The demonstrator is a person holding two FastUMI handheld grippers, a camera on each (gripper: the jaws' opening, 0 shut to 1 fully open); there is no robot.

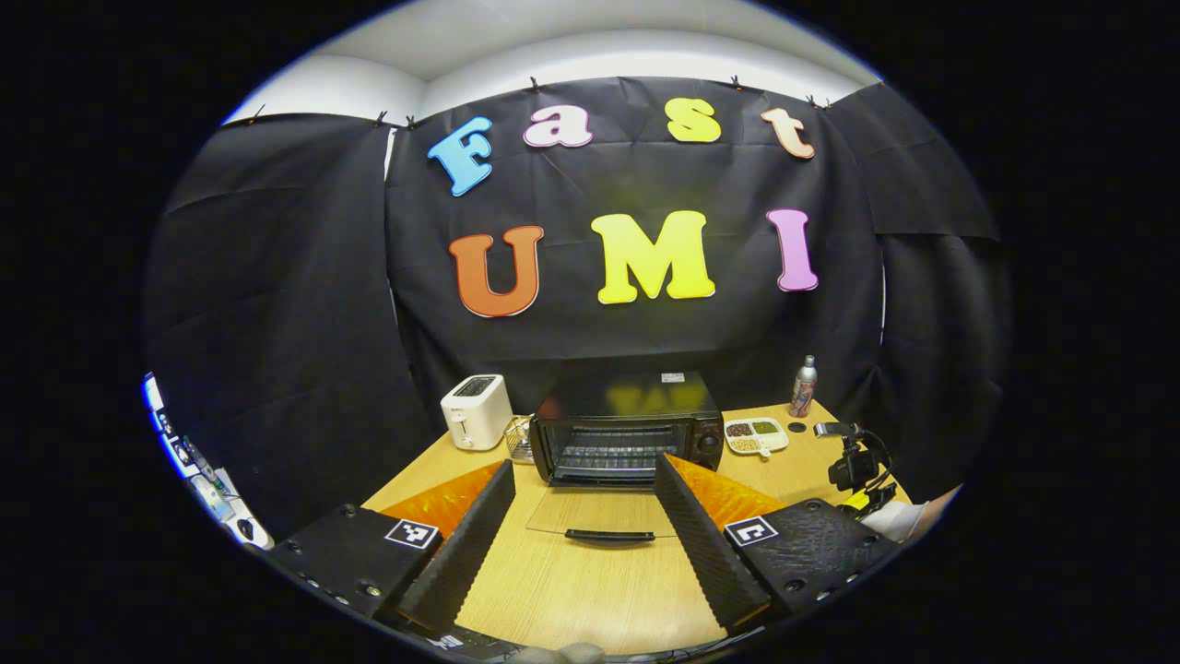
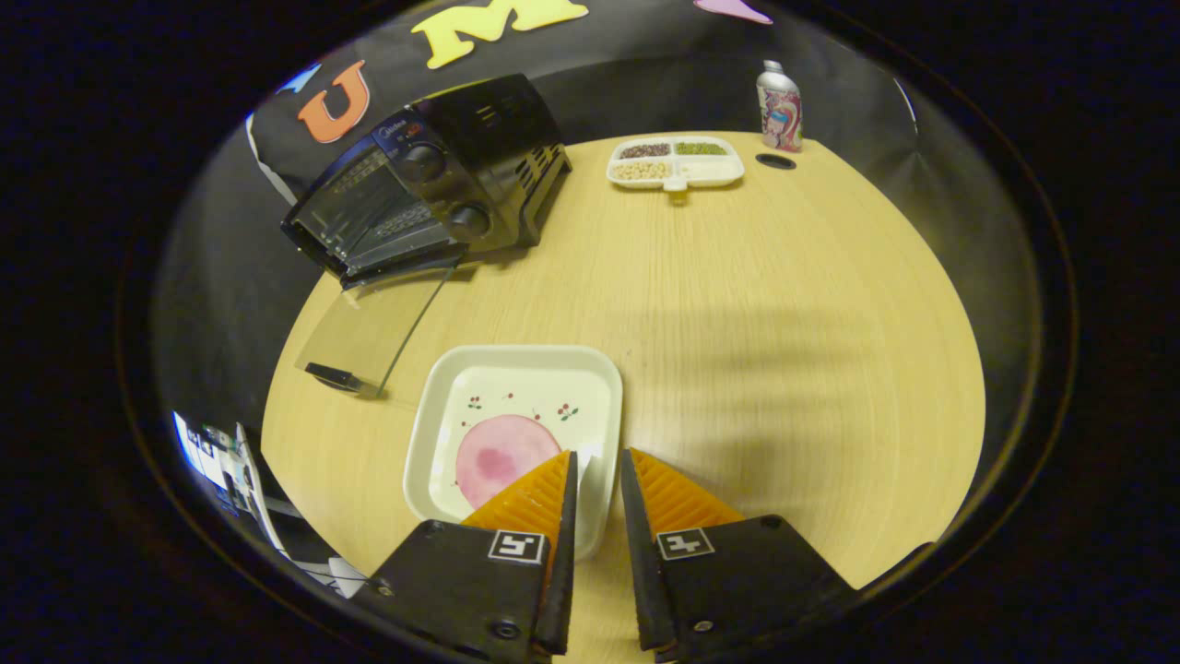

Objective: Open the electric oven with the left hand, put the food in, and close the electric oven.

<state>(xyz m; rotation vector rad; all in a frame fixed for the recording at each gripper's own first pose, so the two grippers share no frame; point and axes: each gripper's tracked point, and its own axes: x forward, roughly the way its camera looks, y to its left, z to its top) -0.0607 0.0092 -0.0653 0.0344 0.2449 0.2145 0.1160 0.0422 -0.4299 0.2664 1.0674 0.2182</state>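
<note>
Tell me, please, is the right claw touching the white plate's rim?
Touching: in the right gripper view, the right claw has its fingers closed on either side of the white plate's near-right rim, pinching it.

Wooden table [image 2: 784, 304] bears oven [image 2: 433, 175], plate [image 2: 516, 378], toaster [image 1: 476, 410].

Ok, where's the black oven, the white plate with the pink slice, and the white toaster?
Black electric oven [image 1: 627, 429]: left gripper view, on its open front.
Square white plate [image 2: 516, 383]: right gripper view, on its bare far part.
White toaster [image 1: 475, 413]: left gripper view, on its front side.
</note>
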